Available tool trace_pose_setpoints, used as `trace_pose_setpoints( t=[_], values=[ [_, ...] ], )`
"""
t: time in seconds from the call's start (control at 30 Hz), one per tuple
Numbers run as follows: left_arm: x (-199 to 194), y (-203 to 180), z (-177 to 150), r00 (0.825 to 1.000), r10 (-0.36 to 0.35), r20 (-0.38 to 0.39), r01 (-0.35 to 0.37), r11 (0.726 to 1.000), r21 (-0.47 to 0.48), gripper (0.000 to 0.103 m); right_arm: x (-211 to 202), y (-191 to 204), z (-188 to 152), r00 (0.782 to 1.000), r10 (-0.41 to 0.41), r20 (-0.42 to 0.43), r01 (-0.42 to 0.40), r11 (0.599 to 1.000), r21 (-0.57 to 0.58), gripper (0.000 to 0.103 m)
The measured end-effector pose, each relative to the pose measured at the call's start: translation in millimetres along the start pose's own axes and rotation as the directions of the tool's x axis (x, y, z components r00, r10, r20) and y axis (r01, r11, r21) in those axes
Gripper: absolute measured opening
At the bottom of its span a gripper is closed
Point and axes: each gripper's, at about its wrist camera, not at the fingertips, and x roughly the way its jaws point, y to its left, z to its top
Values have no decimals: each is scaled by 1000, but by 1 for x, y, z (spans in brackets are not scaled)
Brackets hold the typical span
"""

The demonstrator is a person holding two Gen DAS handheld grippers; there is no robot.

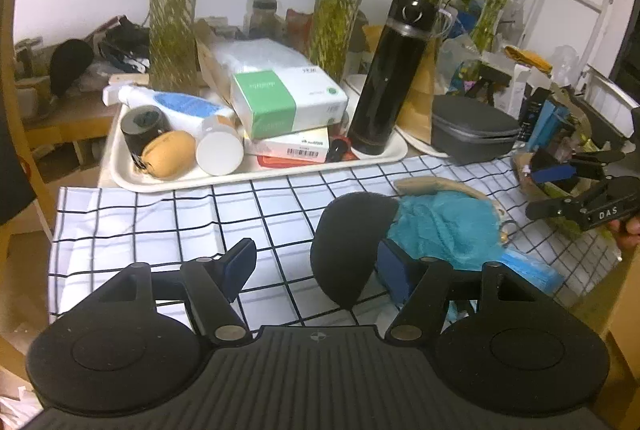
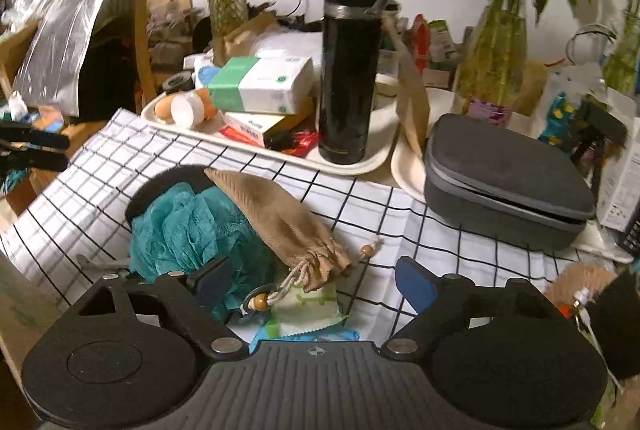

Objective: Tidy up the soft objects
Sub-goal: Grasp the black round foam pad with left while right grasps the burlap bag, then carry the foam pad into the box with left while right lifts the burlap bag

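Cloth with black squares [image 2: 400, 213] lies under my soft things. I see the tan bag [image 2: 280, 226] lying slanted, its tied end with bead strings pointing at my right gripper [image 2: 316, 282], its tip pointing away to the left. It leans on the fluffy teal puff [image 2: 188, 230]. A round black pad [image 1: 348, 246] touches the puff, just by my left gripper [image 1: 316, 270]. Both grippers are spread wide, holding nothing.
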Motion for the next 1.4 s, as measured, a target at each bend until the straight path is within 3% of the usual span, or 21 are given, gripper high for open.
trace_pose_setpoints(
  t=[0.13, 0.3, 0.4, 0.5, 0.57, 0.7, 1.03, 1.2, 1.27, 1.4],
  values=[
    [16, 5, 1, 1000, -11, -9, 11, 1000, -9, 67, 17, 1, 3, 999, 16, -29, -16, 1000, -18, 83],
    [37, 12, -2, 999, -11, -51, 9, 1000, -29, 68, 38, 3, 8, 998, 31, -63, -35, 997, -62, 70],
    [48, 13, -4, 997, -20, -75, 19, 1000, -14, 76, 49, 7, 10, 996, 20, -83, -30, 993, -115, 62],
    [58, 9, -7, 994, -35, -99, 37, 999, 14, 77, 56, 11, 11, 996, 4, -90, -18, 987, -161, 57],
    [63, 5, -8, 993, -42, -107, 47, 998, 48, 78, 58, 14, 10, 996, -18, -86, 2, 984, -179, 49],
    [77, -6, -11, 991, -17, -130, 33, 991, 129, 78, 60, 15, 10, 995, -8, -98, -10, 984, -180, 18],
    [82, -31, -13, 995, -43, -89, 66, 961, 269, 78, 32, 0, 22, 999, -48, 22, 49, 997, -53, 9],
    [99, -40, -16, 994, 38, -105, -4, 951, 309, 76, 16, -5, 30, 995, -54, 85, 54, 999, -3, 9],
    [101, -40, -17, 995, 26, -99, 5, 953, 304, 51, 9, -7, 34, 993, -56, 106, 56, 998, 12, 9],
    [100, -38, -16, 994, 19, -105, 11, 961, 275, 49, -1, -14, 38, 989, -63, 133, 57, 997, 47, 8]
  ],
)
